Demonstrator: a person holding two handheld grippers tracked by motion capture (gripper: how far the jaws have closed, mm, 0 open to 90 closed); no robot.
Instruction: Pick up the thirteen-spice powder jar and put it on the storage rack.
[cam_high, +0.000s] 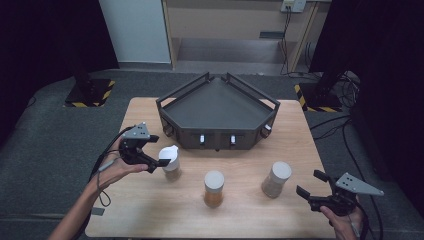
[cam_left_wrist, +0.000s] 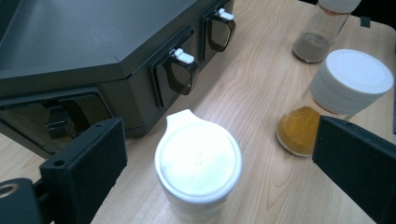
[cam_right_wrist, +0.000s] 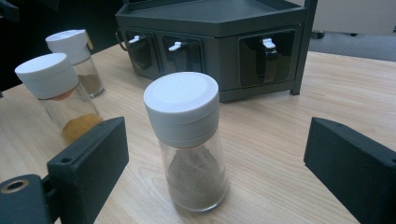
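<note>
Three white-capped glass spice jars stand in a row on the wooden table (cam_high: 150, 210). My left gripper (cam_high: 160, 161) is open at the left jar (cam_high: 171, 162). In the left gripper view that jar's flip lid (cam_left_wrist: 198, 161) lies between the wide-apart jaws of the gripper (cam_left_wrist: 219, 150), untouched. My right gripper (cam_high: 310, 184) is open near the table's front right, pointing at the right jar (cam_high: 276, 179). In the right gripper view this jar of grey-brown powder (cam_right_wrist: 187, 140) stands upright ahead of the gripper (cam_right_wrist: 215, 158), clear of both jaws.
A dark angled rack (cam_high: 217, 112) with small front holders occupies the back middle of the table. The middle jar (cam_high: 214, 188) holds orange powder (cam_left_wrist: 299, 129). Bare wood lies between the jars and along the front edge. Grey floor surrounds the table.
</note>
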